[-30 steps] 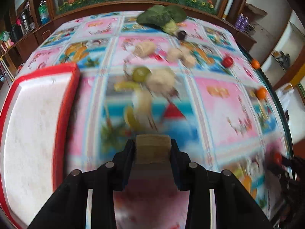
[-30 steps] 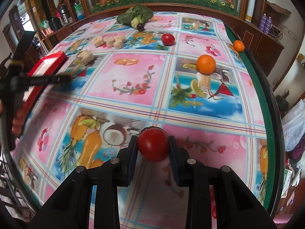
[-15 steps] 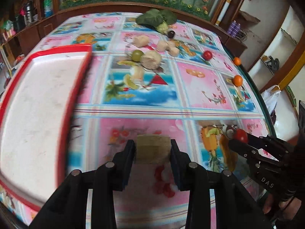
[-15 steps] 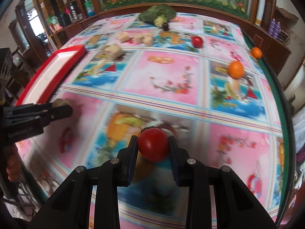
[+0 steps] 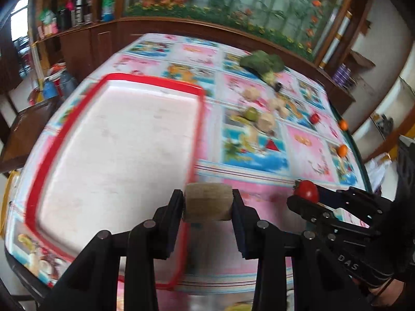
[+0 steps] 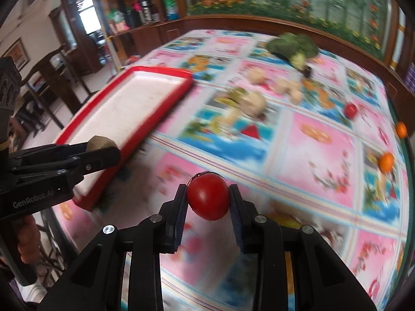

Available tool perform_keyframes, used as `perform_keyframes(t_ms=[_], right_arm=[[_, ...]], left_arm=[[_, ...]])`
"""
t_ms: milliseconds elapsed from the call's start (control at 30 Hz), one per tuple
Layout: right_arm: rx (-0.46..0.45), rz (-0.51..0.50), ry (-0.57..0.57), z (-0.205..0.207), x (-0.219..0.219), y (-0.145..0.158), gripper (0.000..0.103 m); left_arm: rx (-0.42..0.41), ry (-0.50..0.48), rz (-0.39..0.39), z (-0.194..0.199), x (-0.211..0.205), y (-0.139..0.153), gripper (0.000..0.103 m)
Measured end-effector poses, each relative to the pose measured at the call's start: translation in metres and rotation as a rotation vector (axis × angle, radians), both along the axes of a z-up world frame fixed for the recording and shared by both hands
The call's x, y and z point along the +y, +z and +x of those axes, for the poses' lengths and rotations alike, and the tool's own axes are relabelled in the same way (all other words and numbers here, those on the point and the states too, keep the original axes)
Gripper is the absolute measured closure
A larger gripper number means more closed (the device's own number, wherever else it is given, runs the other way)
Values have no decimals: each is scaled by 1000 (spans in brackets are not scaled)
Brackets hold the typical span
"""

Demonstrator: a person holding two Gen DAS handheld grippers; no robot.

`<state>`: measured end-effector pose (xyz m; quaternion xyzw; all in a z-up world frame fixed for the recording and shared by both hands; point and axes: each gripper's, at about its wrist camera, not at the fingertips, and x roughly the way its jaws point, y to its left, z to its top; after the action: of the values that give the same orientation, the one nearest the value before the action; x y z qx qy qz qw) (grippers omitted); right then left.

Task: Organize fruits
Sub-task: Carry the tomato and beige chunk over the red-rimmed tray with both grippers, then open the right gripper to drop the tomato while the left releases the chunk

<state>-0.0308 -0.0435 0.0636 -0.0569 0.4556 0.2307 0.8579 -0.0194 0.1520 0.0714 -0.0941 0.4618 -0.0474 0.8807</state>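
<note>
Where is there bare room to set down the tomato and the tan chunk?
The red-rimmed tray is bare across its whole white floor. The tablecloth between the tray and the two oranges is also free. Crowded: the far middle, around the tan chunks and leafy greens.

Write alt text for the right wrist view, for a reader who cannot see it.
The right tool grips a round red tomato above a pink and blue fruit-print tablecloth. At left, the left tool holds a tan block-shaped piece over a red-rimmed white tray.
</note>
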Motion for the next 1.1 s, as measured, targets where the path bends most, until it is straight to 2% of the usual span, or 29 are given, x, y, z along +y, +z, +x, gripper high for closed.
perform_keyframes(t_ms=[267,533,800,1100], right_arm=[[-19,11,134,8,71,12,73],[21,11,281,7,140,-4,73],[74,-17,360,4,183,-28,73],[95,-49,371,8,193,-41,72]], left_arm=[[5,143,32,-2,68,-6,64],[50,251,54,-5,118,-26,64],[102,274,67,1,135,-48,64],[116,271,87,3,135,-54,62]])
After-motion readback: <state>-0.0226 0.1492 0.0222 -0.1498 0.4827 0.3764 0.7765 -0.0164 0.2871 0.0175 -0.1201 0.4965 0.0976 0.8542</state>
